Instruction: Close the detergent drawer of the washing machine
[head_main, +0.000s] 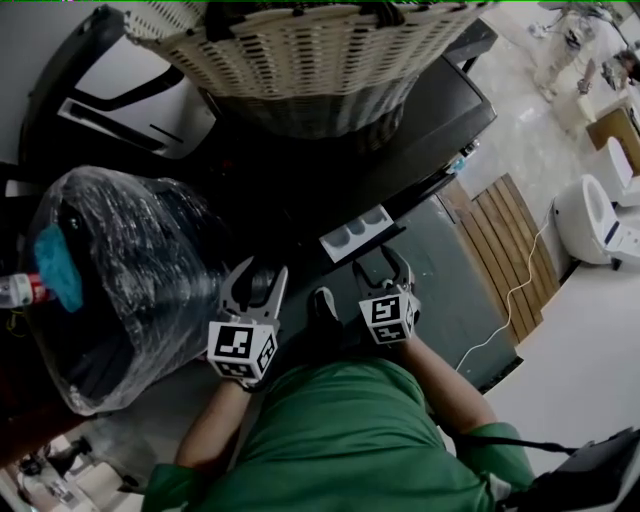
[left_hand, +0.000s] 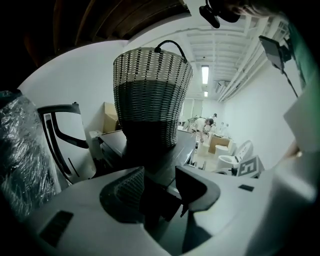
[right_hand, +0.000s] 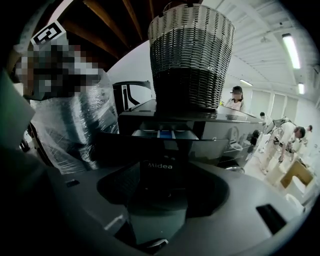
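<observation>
Detergent drawer (head_main: 357, 233) sticks out of the washing machine (head_main: 440, 110), closing not started; left gripper (head_main: 262, 274) and right gripper (head_main: 383, 266) both spread wide, empty, near it.

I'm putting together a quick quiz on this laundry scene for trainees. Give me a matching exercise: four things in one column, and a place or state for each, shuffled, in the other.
Things:
1. detergent drawer
2. woven basket
3. plastic-wrapped bundle
4. right gripper

Places or states:
A. stands on top of the washing machine
B. jaws apart, nothing gripped
C. pulled out of the machine's front
D. beside the machine, on the person's left

Pairs: 1-C, 2-A, 3-D, 4-B
</observation>
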